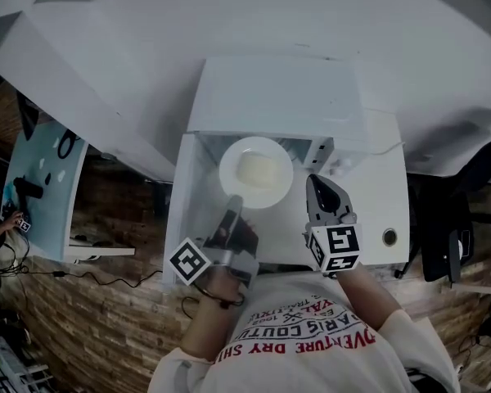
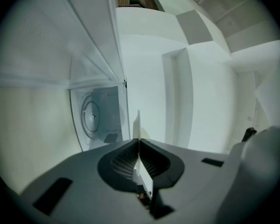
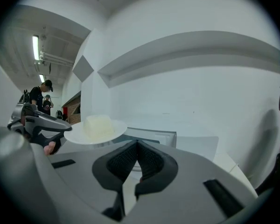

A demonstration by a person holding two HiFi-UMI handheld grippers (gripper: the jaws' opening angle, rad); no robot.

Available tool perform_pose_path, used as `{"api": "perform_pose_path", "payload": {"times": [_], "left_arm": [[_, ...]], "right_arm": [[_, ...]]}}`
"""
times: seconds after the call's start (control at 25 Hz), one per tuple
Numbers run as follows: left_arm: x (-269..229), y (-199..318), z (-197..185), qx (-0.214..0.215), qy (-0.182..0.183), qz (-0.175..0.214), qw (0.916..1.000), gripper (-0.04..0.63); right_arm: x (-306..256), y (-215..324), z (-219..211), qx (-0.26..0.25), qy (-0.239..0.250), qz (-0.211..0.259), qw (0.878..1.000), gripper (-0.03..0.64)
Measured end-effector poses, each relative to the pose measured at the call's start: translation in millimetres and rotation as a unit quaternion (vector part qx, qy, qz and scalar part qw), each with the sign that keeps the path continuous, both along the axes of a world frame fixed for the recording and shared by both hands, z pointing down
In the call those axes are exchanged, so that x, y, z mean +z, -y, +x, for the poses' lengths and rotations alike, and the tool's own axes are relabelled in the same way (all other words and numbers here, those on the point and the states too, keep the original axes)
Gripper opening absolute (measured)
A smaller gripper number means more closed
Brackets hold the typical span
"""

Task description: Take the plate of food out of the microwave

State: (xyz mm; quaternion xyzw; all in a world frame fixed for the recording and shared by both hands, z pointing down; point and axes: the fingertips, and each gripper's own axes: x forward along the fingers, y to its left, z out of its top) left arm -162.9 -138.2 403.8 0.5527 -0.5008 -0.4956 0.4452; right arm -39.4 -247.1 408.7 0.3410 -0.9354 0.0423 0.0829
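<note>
A white plate with a pale block of food on it hangs in front of the open white microwave. My left gripper is shut on the plate's near rim. In the left gripper view the plate shows edge-on between the closed jaws of the left gripper, with the microwave's cavity and turntable behind. My right gripper is beside the plate on its right, shut and holding nothing. The right gripper view shows the right gripper with jaws together, and the plate to its left.
The microwave's door stands open at the left. The microwave rests on a white counter against a white wall. A dark chair is at the right. People stand far off in the room.
</note>
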Motion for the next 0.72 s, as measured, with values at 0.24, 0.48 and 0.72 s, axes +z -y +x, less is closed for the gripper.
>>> {"api": "perform_pose_path", "payload": {"times": [0.24,0.48,0.72], "left_arm": [[-10,1,2,0.011,0.007,0.012,0.9998,0.014],[-13,7,4,0.02,0.01,0.015,0.9996,0.014],[-9,12,5,0.026,0.008,0.01,0.9996,0.014]], "right_arm": [[-14,-5,0,-0.002,0.006,0.021,1.0,0.011],[-17,-3,5,0.005,0.007,0.026,1.0,0.011],[-15,0,7,0.008,0.003,0.024,1.0,0.011]]}}
